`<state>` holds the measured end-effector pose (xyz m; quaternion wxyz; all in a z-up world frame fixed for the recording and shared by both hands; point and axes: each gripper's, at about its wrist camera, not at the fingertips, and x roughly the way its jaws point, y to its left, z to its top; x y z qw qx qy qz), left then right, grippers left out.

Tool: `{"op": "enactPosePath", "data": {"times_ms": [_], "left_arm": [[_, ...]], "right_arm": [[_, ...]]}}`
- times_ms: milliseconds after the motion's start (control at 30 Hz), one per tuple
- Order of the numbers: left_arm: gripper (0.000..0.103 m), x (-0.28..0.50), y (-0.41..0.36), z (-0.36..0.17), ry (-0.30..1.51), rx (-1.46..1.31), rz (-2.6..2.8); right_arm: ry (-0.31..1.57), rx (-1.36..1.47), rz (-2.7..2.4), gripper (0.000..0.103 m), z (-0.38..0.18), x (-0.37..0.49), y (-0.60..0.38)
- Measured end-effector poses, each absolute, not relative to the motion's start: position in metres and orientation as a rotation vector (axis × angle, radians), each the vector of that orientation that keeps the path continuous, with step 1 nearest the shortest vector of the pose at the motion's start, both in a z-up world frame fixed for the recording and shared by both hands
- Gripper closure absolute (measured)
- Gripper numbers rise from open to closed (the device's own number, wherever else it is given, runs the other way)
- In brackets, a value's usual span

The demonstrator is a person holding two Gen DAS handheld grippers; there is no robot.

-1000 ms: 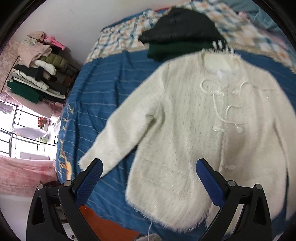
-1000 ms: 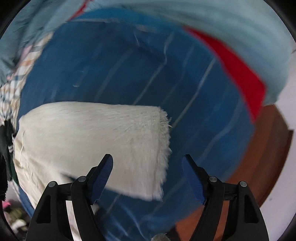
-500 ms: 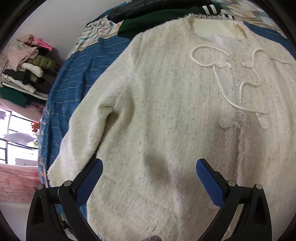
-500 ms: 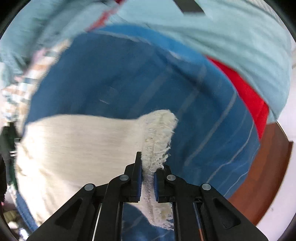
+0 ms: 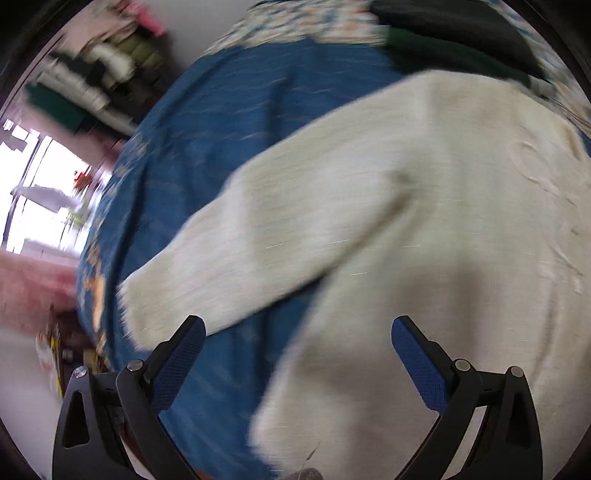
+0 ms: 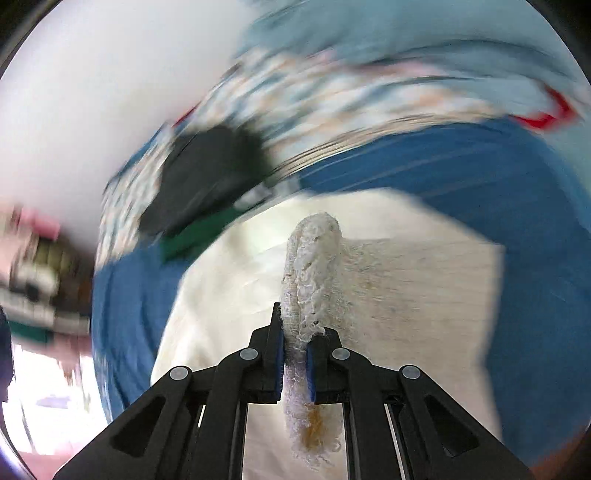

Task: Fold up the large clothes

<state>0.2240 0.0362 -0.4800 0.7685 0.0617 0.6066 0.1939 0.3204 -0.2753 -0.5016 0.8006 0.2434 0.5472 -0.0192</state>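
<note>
A fuzzy cream cardigan (image 5: 424,229) lies spread on the blue bedspread (image 5: 236,122). Its left sleeve (image 5: 229,258) reaches toward the bed's near left edge. My left gripper (image 5: 295,354) is open and empty, hovering above the gap between that sleeve and the cardigan's hem. My right gripper (image 6: 294,354) is shut on the fringed cuff (image 6: 310,266) of the other sleeve and holds it lifted over the cardigan's body (image 6: 236,295). Both views are blurred by motion.
A black and a dark green garment (image 5: 454,40) lie past the collar on a checked blanket (image 6: 295,99). A light blue quilt (image 6: 406,33) is at the far right. A rack of stacked clothes (image 5: 88,81) and a bright window (image 5: 33,184) stand left of the bed.
My right gripper closed on the sleeve cuff and swung it up and in over the cardigan. My left gripper stayed open and shifted left toward the left sleeve.
</note>
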Motion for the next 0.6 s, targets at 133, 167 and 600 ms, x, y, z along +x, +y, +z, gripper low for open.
{"op": "enactPosePath", "data": {"times_ms": [133,167,600], "left_arm": [[0.000,0.207,0.092,-0.486,1.346,0.088,0.553],[0.000,0.203,0.104,-0.488,1.352,0.082,0.578],[0.001,0.155,0.228,-0.523,1.399,-0.600,0.650]], "right_arm": [[1.311,0.359,0.090,0.094,-0.576,0.393,-0.153],[1.332,0.323,0.092,0.094,-0.592,0.405,-0.131],[1.367,0.514,0.173,0.046,-0.614,0.372,-0.143]]}}
